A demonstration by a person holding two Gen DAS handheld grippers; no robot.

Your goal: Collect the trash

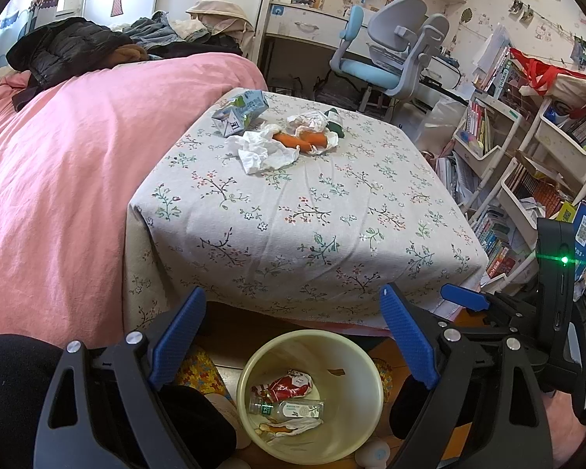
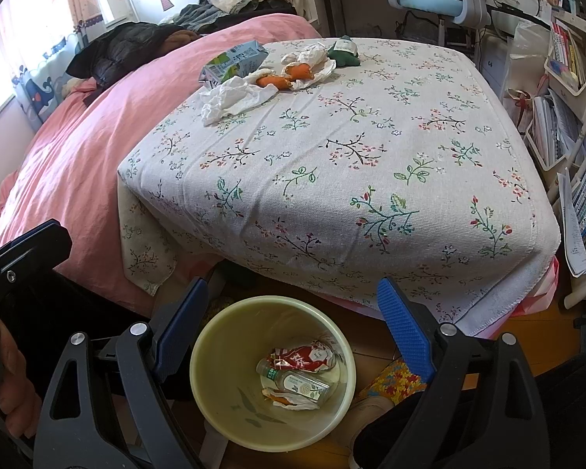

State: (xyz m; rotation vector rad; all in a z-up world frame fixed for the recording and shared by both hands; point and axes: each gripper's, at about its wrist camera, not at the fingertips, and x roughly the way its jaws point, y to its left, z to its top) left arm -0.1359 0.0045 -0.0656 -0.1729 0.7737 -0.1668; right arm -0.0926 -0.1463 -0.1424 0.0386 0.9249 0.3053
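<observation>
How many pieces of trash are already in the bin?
3: a red wrapper toward the back, a clear plastic bottle in the middle, and a crumpled white scrap in front of it. Smaller pieces underneath may be hidden in the bin.

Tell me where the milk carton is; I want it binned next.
The milk carton lies at the table's far left corner beside the pink bed, just behind the crumpled tissue.

A white cloth (image 2: 332, 164) sprigged with green, red and black flowers covered the counter beside a pink bedspread (image 2: 78, 164), while the cream bin (image 2: 211, 355) held a red-and-white wrapper (image 2: 304, 357) and a clear green-capped bottle (image 2: 297, 383).
</observation>
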